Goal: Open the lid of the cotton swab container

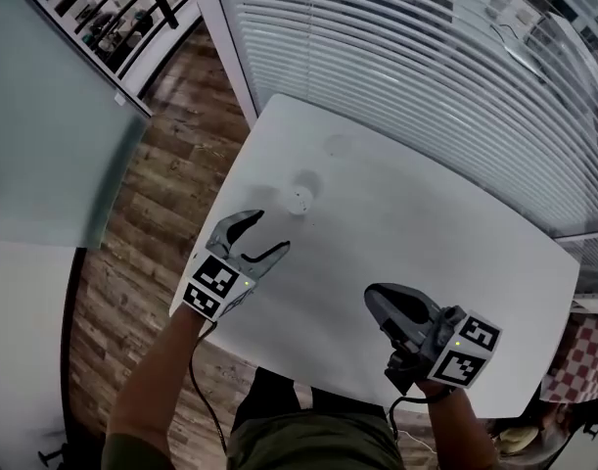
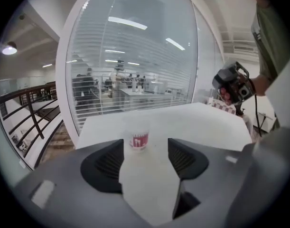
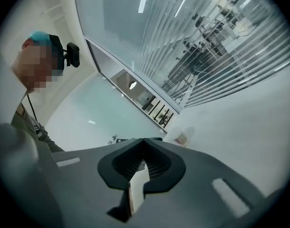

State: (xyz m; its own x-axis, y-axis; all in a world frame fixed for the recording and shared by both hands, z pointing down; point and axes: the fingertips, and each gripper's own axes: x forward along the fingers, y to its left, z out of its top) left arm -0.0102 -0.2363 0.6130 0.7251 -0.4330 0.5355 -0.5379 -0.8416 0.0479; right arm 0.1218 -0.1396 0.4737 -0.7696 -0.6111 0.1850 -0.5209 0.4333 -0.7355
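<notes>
Left claw (image 1: pixel 267 231): jaws stood apart, nothing gripped | right claw (image 1: pixel 373 295): jaws were closed together, empty, over the table (image 1: pixel 426 233) | cotton swab container (image 1: pixel 299 202): stood upright on the white table, just ahead of left claw, untouched, well apart from right claw

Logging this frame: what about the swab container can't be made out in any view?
- Lid: in the head view the cotton swab container is tiny and washed out against the white table, so no lid seam shows.
- Label: in the left gripper view the container is too blurred for its red print to be read.
- Right gripper view: the container is faint and small, with no detail.
</notes>
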